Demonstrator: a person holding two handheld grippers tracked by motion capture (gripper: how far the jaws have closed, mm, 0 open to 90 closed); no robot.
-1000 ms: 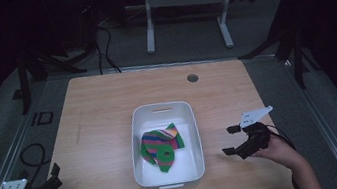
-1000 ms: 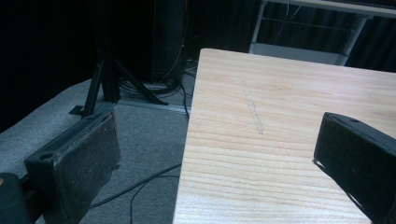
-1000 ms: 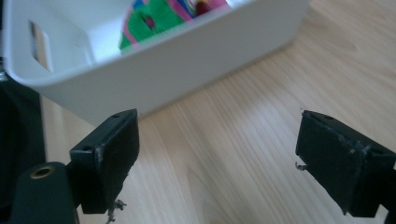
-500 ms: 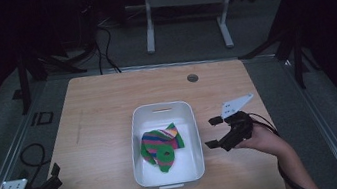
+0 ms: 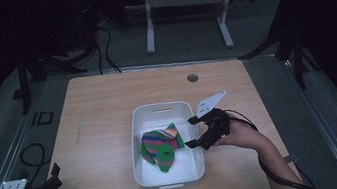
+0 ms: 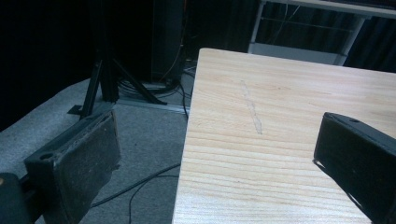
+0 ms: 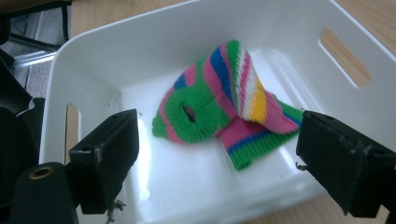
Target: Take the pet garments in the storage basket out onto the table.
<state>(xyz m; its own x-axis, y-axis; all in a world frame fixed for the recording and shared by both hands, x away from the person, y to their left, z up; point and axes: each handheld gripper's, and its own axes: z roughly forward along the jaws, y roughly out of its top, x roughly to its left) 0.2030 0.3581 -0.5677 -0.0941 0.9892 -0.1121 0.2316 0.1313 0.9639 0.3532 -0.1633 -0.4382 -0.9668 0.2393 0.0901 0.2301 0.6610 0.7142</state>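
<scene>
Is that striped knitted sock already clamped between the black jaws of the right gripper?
No: the right gripper is open above the white plastic bin, and the striped knitted sock lies untouched on its floor.

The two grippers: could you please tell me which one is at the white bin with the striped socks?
The right gripper, open at the white bin's right rim, facing the striped socks. The left gripper sits apart at the table's near-left corner.

1. The high view is dim: the table (image 5: 111, 133) is lit from above and the surroundings fall to black.
2. Glare whitens the bin (image 7: 140, 51) in the right gripper view.
3. The near jaws are soft and out of focus.
</scene>
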